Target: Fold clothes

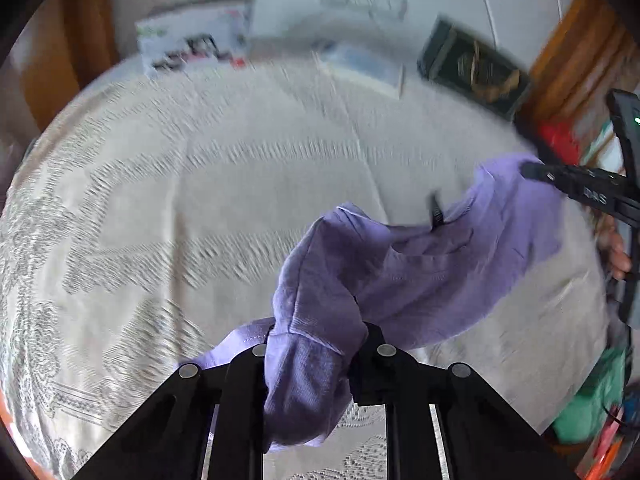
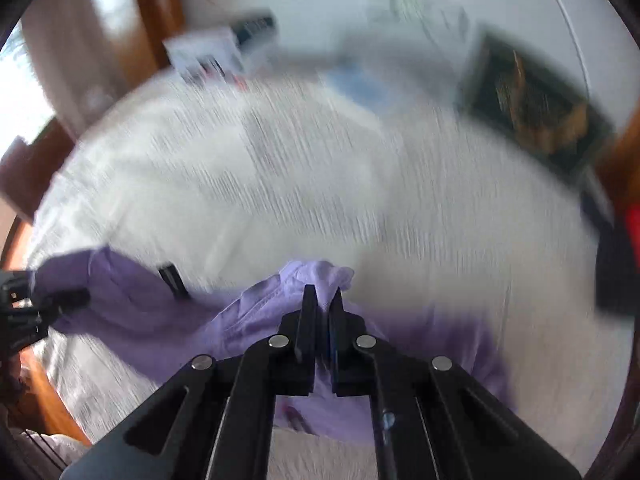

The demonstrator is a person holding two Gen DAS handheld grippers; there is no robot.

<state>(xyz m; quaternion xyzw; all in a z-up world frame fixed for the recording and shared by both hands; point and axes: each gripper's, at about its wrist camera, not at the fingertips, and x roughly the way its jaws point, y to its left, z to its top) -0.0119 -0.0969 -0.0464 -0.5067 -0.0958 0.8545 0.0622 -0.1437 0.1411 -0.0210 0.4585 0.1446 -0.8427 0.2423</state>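
Note:
A lilac garment (image 1: 400,272) hangs stretched between my two grippers above a table with a white lace cloth (image 1: 180,200). My left gripper (image 1: 316,332) is shut on one bunched end, and the fabric hides its fingertips. At the right of the left wrist view, my right gripper (image 1: 536,172) pinches the other end. In the right wrist view the right gripper (image 2: 324,294) is shut on a fold of the garment (image 2: 132,312), and the left gripper (image 2: 60,300) holds the far left end. A small black tag (image 1: 436,212) sticks out of the cloth. Both views are blurred.
Along the table's far edge stand a white printed box (image 1: 196,36), a pale blue box (image 1: 360,68) and a dark green box (image 1: 476,68). A red object (image 1: 560,140) and a green bag (image 1: 592,408) lie off the right side. A hand (image 1: 616,248) holds the right tool.

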